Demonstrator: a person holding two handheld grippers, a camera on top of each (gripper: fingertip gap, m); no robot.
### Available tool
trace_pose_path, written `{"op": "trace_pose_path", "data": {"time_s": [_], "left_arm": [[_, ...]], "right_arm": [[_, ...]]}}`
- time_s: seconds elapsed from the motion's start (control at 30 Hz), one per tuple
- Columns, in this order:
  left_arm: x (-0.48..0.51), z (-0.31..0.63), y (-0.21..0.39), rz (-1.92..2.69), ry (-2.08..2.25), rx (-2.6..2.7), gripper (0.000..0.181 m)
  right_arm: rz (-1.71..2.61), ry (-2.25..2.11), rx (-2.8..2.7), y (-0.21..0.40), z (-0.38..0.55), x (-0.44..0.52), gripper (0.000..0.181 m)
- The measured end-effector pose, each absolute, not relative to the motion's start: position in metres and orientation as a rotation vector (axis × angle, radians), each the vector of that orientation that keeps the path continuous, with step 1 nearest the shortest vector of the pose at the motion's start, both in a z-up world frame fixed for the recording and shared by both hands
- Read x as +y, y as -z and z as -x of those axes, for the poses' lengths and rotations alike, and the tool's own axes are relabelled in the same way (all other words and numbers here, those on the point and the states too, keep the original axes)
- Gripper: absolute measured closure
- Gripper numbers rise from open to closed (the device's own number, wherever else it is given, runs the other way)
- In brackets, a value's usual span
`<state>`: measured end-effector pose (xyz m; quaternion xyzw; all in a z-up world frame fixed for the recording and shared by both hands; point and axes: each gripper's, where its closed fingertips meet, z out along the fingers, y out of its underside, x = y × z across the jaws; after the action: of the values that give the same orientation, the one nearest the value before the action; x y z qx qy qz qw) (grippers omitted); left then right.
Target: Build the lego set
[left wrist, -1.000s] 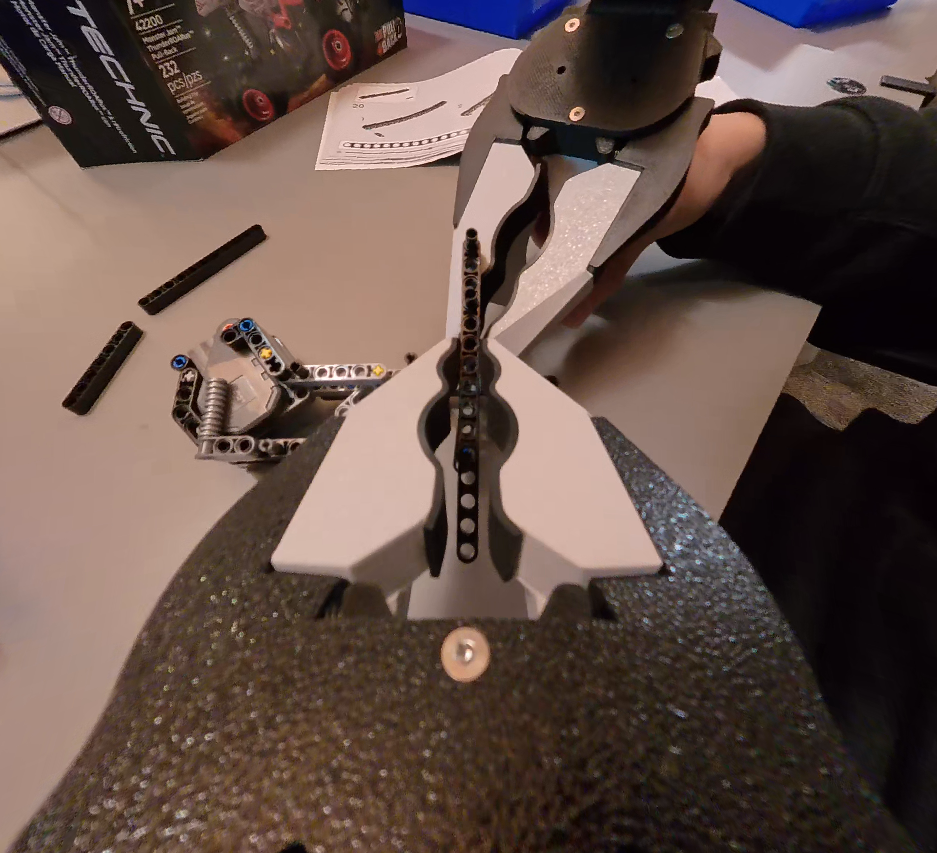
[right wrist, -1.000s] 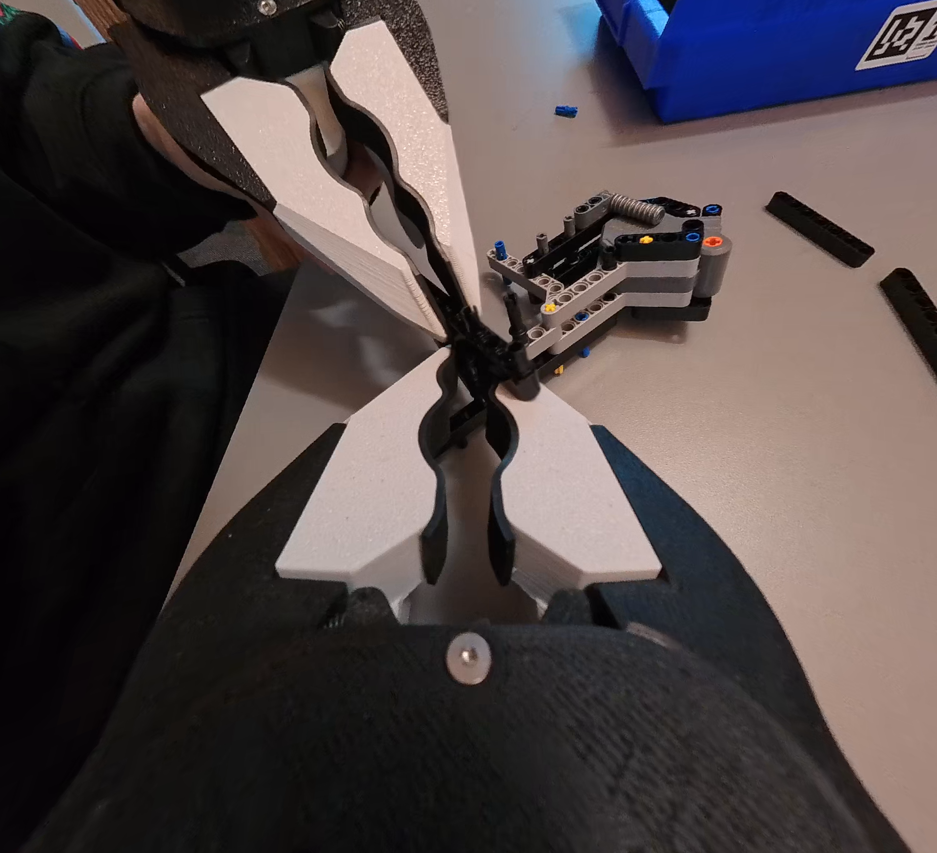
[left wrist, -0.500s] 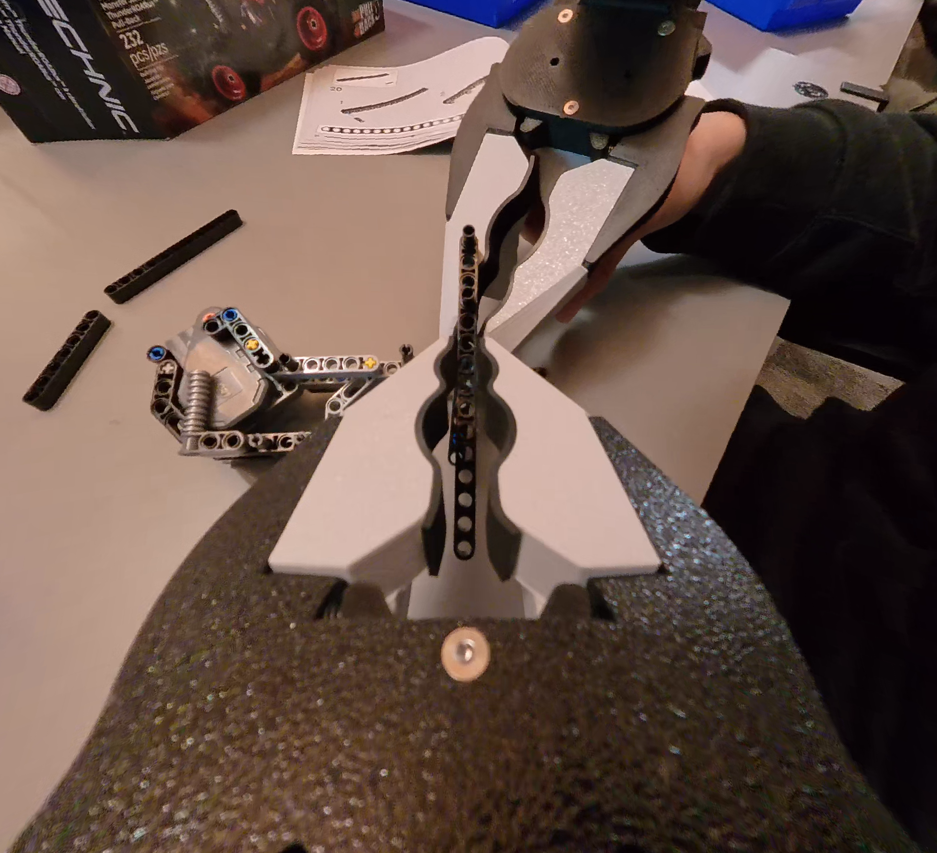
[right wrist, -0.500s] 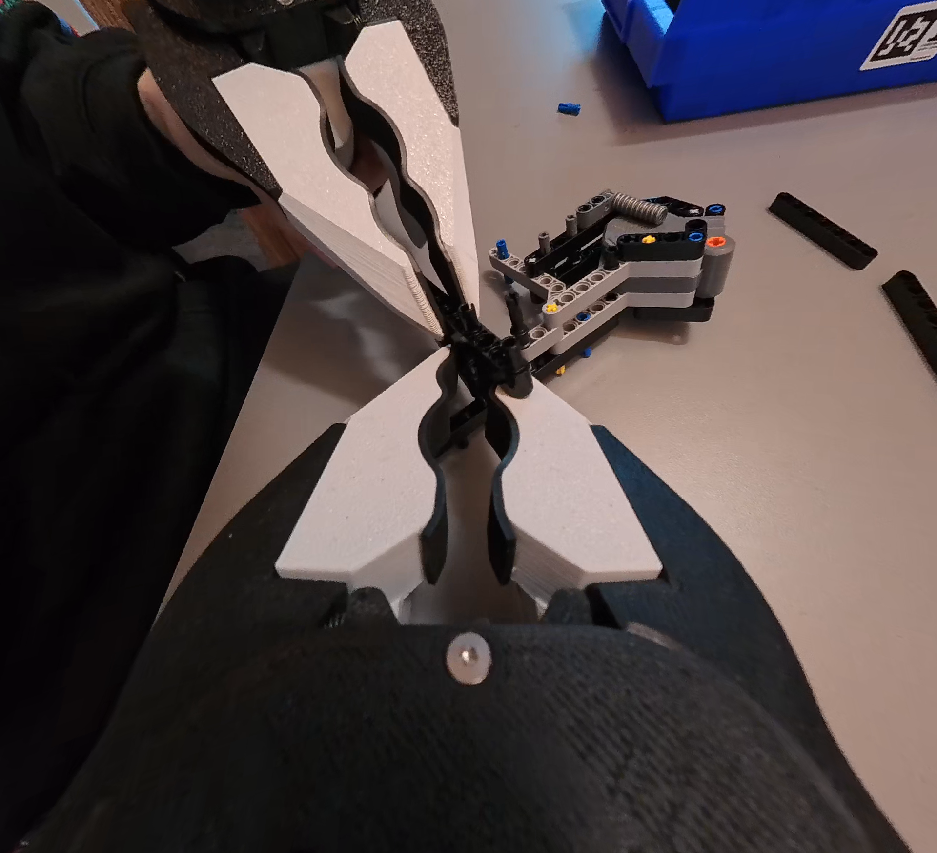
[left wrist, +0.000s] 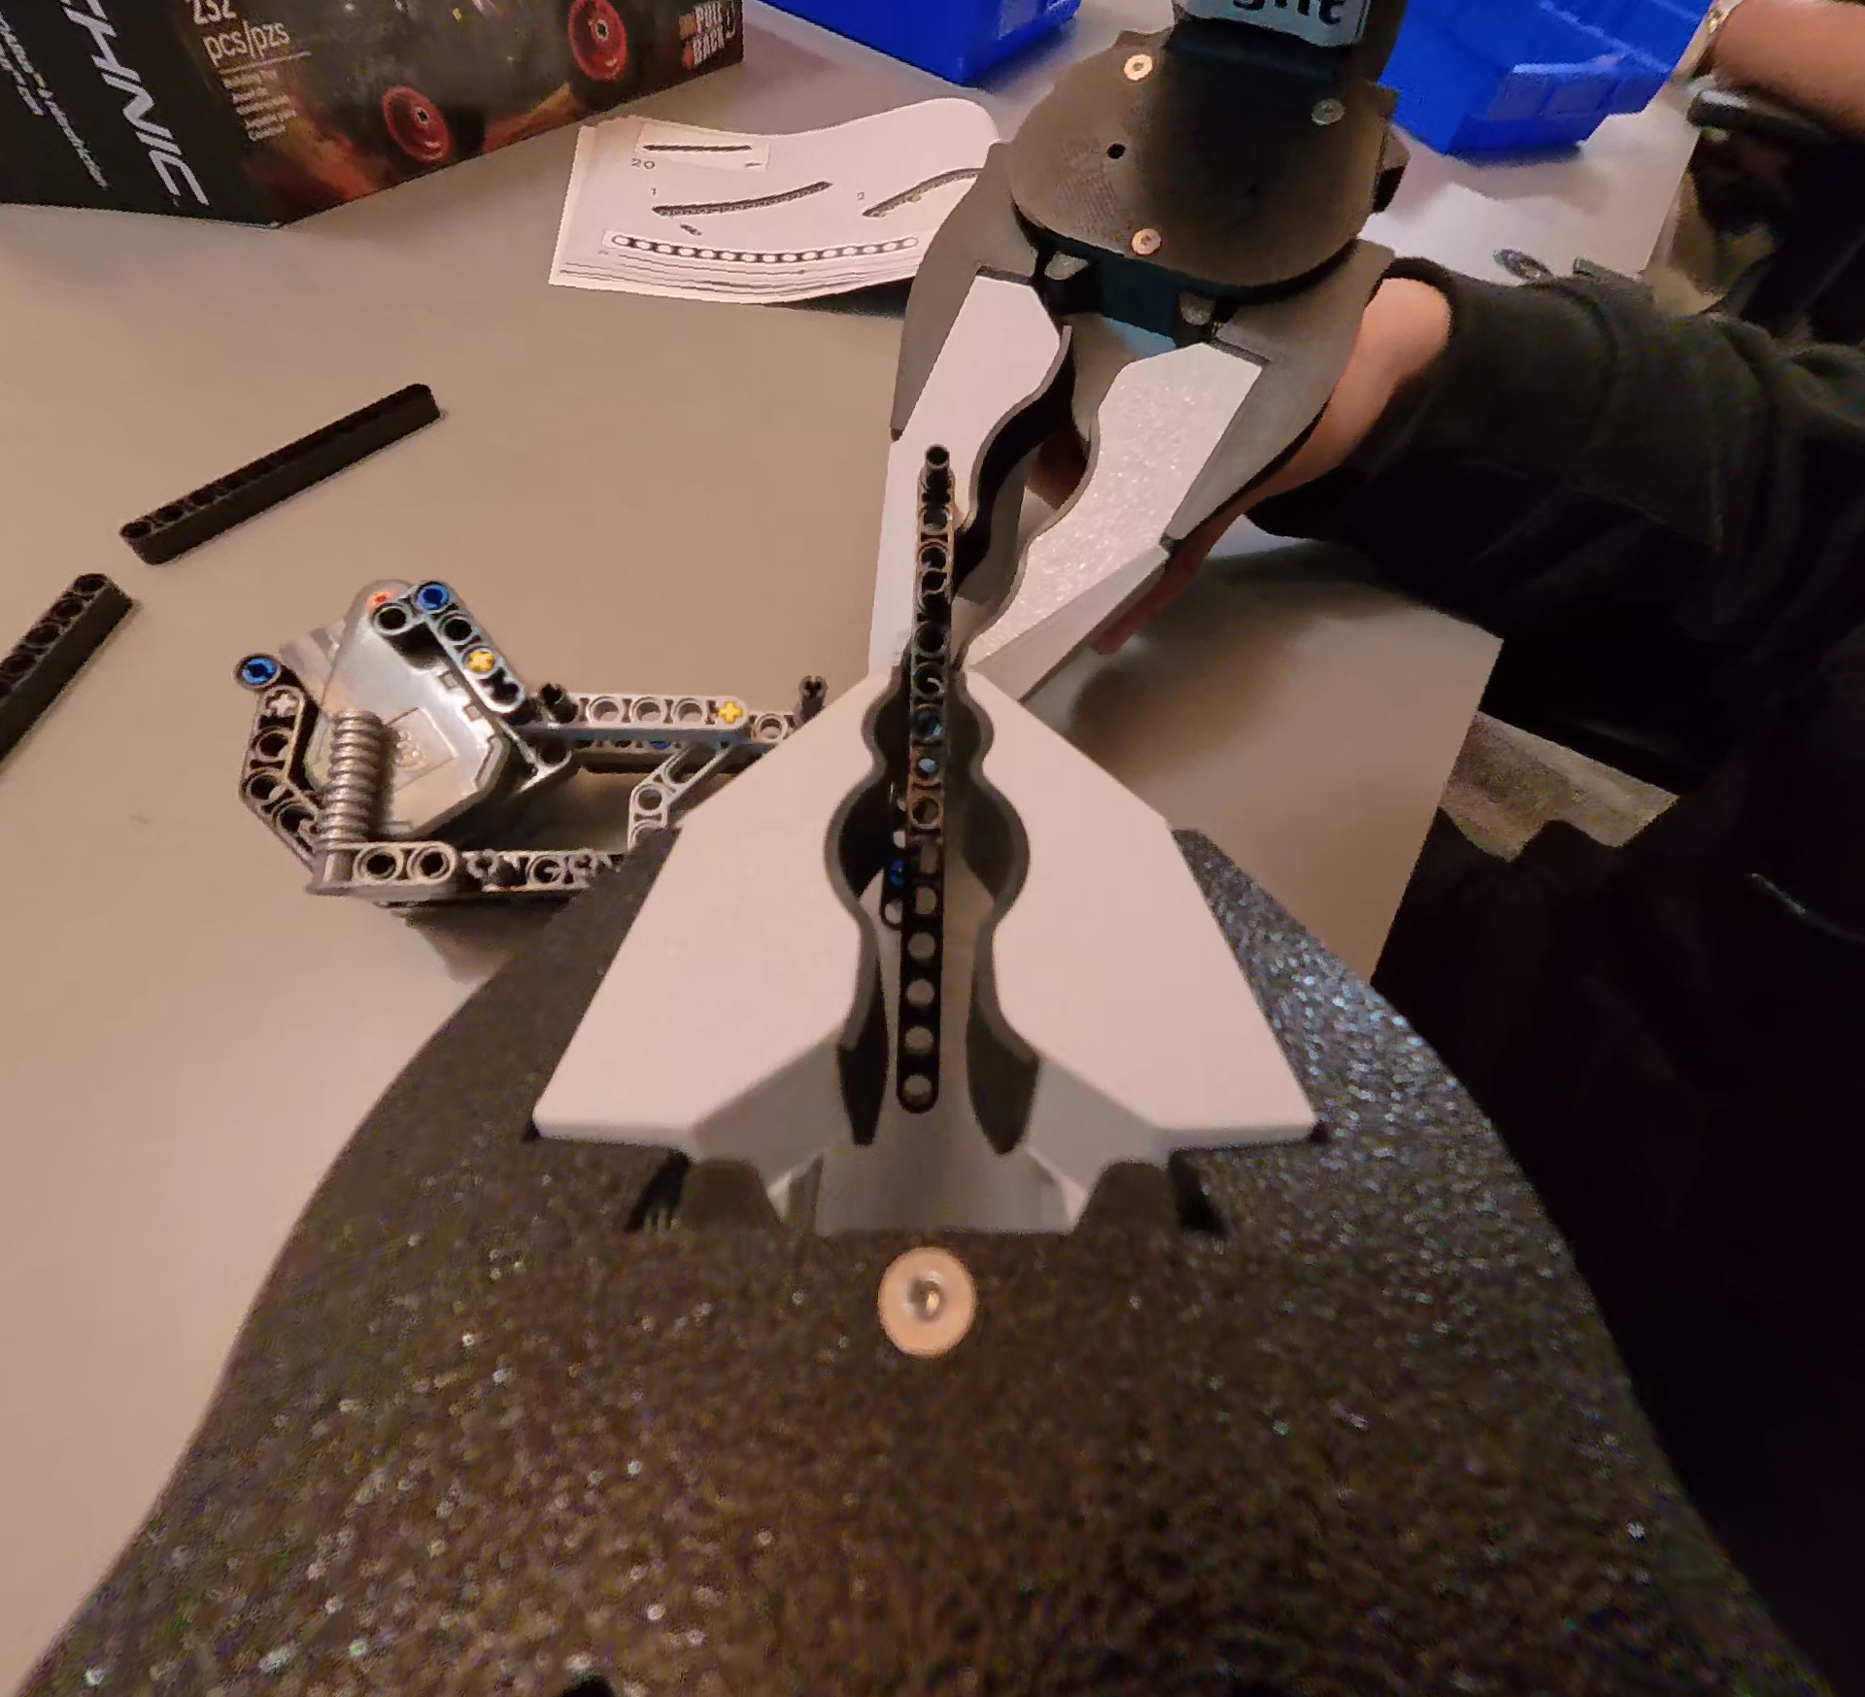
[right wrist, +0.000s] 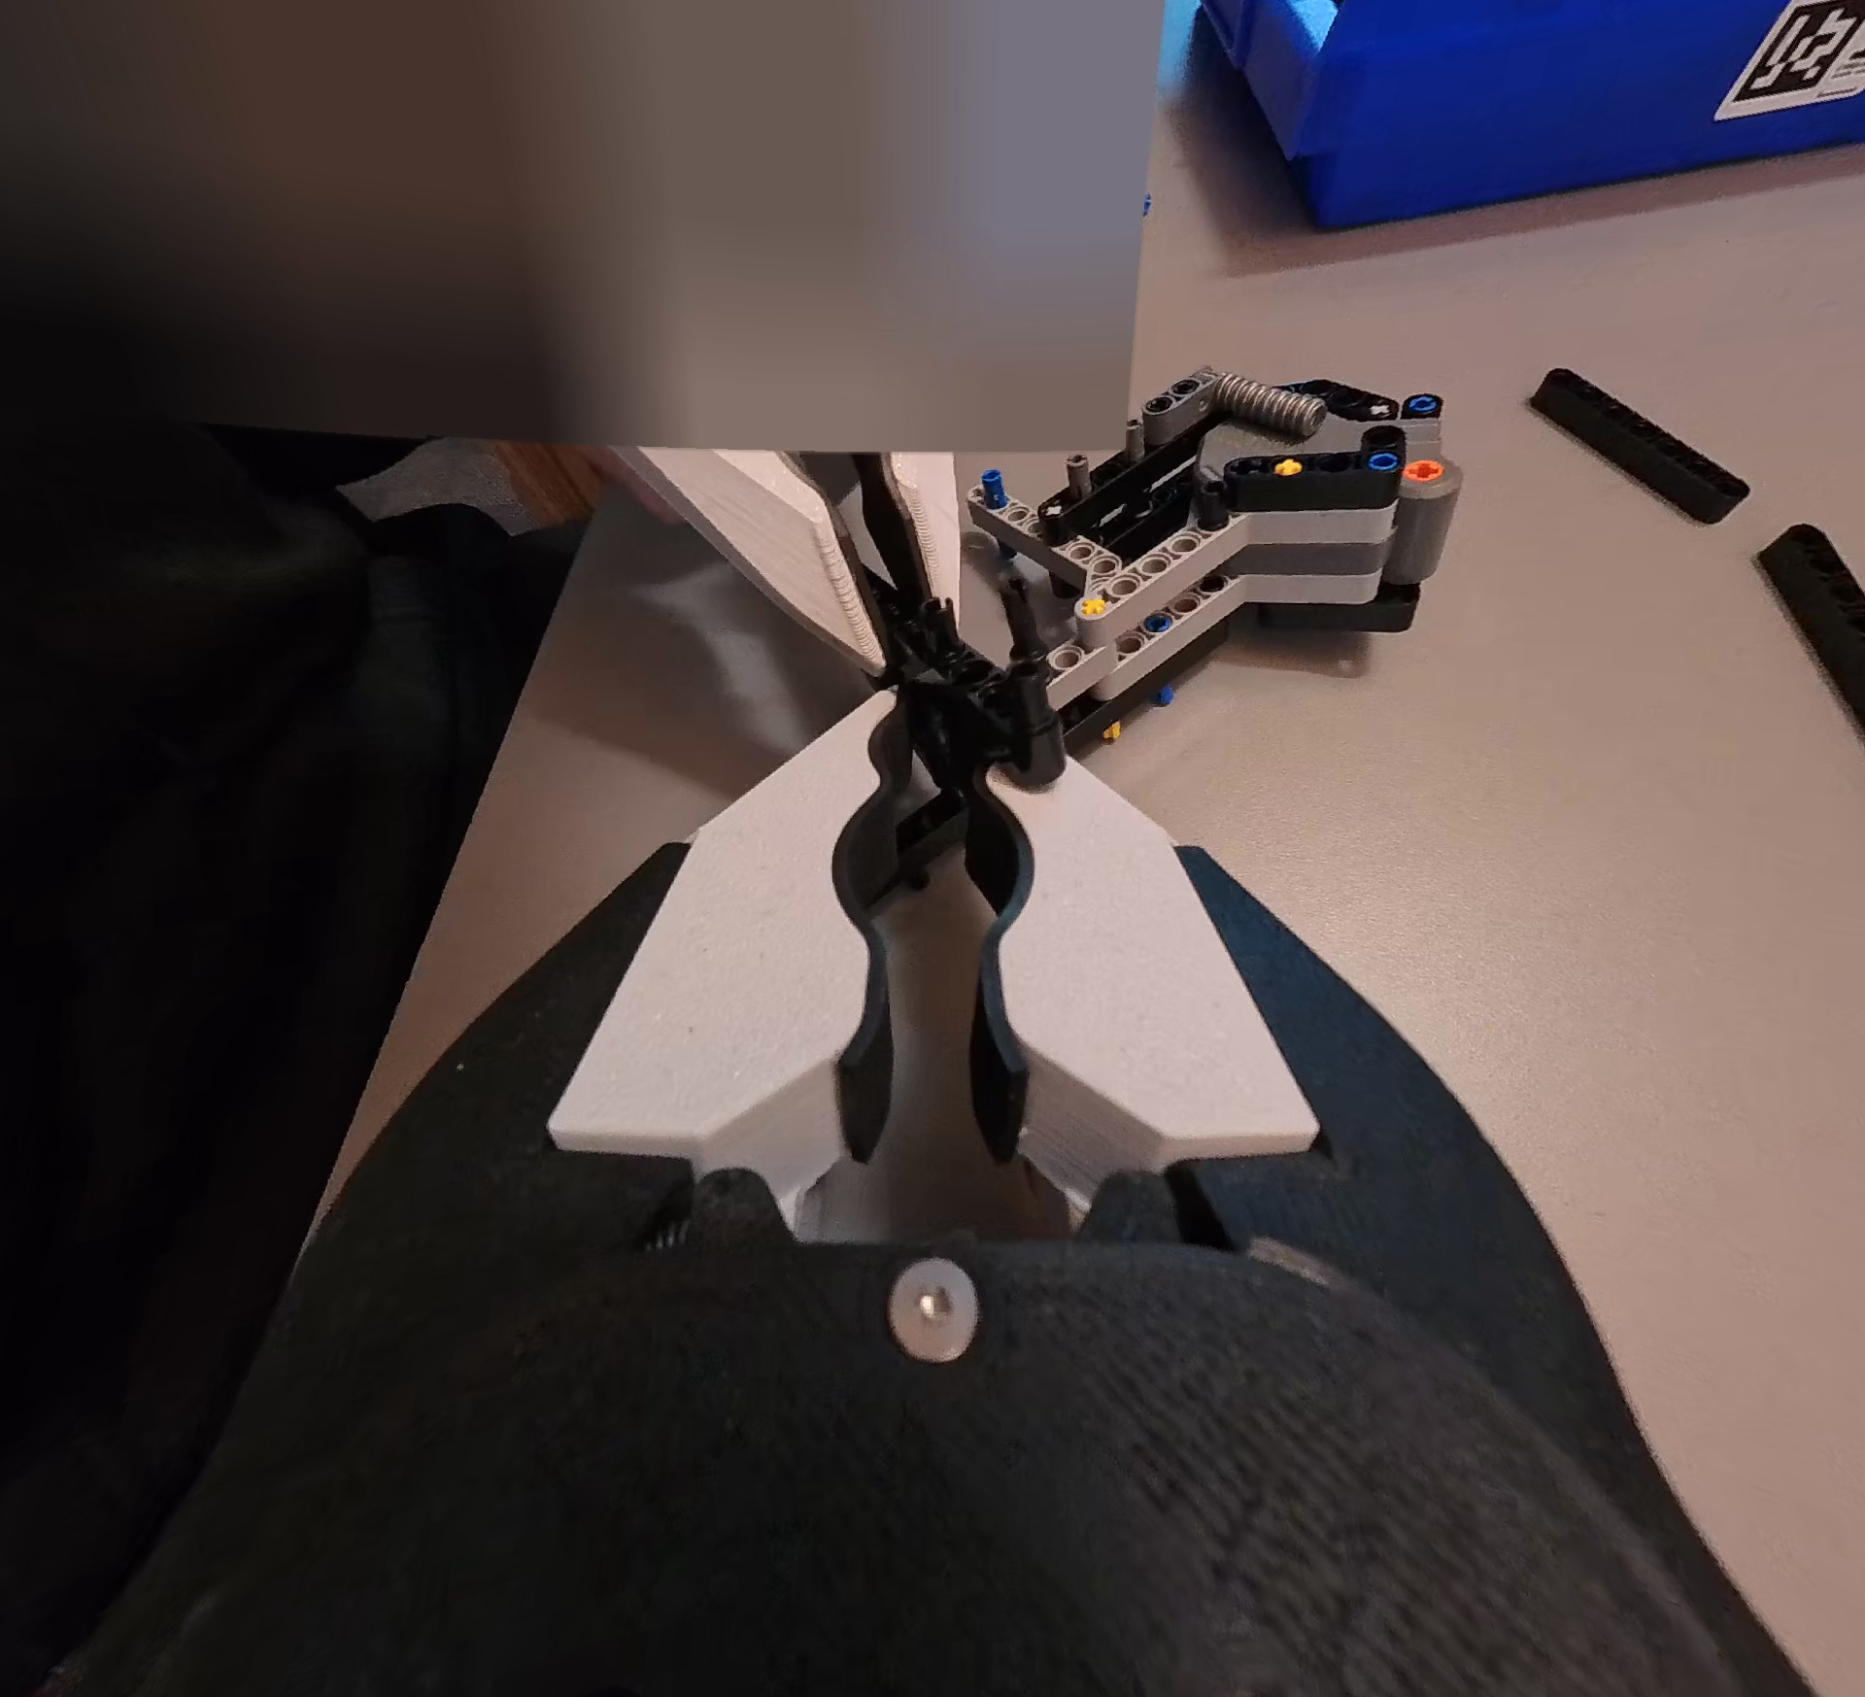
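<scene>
Here both tongs (left wrist: 923, 690) (right wrist: 934, 720) pinch one beam (left wrist: 920, 972) (table edge (right wrist: 474, 851) beside).

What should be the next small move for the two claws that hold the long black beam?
Probably the right claw should press its small black pin piece into the long black beam, which the left claw grips steady. Both claws meet at the beam above the table, away from the grey assembly, so this joint seems unfinished.
</scene>
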<state>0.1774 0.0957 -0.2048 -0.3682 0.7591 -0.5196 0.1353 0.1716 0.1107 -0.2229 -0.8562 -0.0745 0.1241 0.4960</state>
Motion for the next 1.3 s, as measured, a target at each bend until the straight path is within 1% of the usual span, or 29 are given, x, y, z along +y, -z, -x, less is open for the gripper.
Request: {"op": "trace_pose_path", "data": {"time_s": [0.17, 0.3, 0.43, 0.57, 0.83, 0.97, 1.13, 1.3], "left_arm": [[0.0959, -0.1779, 0.2052, 1.058, 1.471, 2.215, 0.176], [0.0964, -0.1791, 0.2063, 0.958, 1.283, 2.253, 0.175], [0.0958, -0.1790, 0.2063, 1.080, 1.412, 2.279, 0.176], [0.0962, -0.1780, 0.2077, 0.947, 1.194, 2.333, 0.176], [0.0945, -0.1781, 0.2073, 1.081, 1.345, 2.399, 0.176], [0.0941, -0.1795, 0.2074, 1.031, 1.299, 2.411, 0.175], [0.0955, -0.1776, 0.2073, 1.059, 1.383, 2.411, 0.176], [0.0955, -0.1774, 0.2077, 1.050, 1.365, 2.399, 0.176]], "right_arm": [[2.075, -0.300, -0.178, 0.2232, -0.1719, 0.1109, 0.177], [2.075, -0.307, -0.169, 0.2232, -0.1727, 0.1108, 0.177], [2.076, -0.305, -0.167, 0.2234, -0.1730, 0.1109, 0.177], [2.077, -0.295, -0.175, 0.2236, -0.1725, 0.1108, 0.177], [2.077, -0.297, -0.172, 0.2237, -0.1728, 0.1107, 0.177], [2.078, -0.294, -0.166, 0.2237, -0.1736, 0.1109, 0.177], [2.080, -0.284, -0.183, 0.2242, -0.1721, 0.1116, 0.177], [2.080, -0.290, -0.182, 0.2242, -0.1719, 0.1118, 0.177]]}}
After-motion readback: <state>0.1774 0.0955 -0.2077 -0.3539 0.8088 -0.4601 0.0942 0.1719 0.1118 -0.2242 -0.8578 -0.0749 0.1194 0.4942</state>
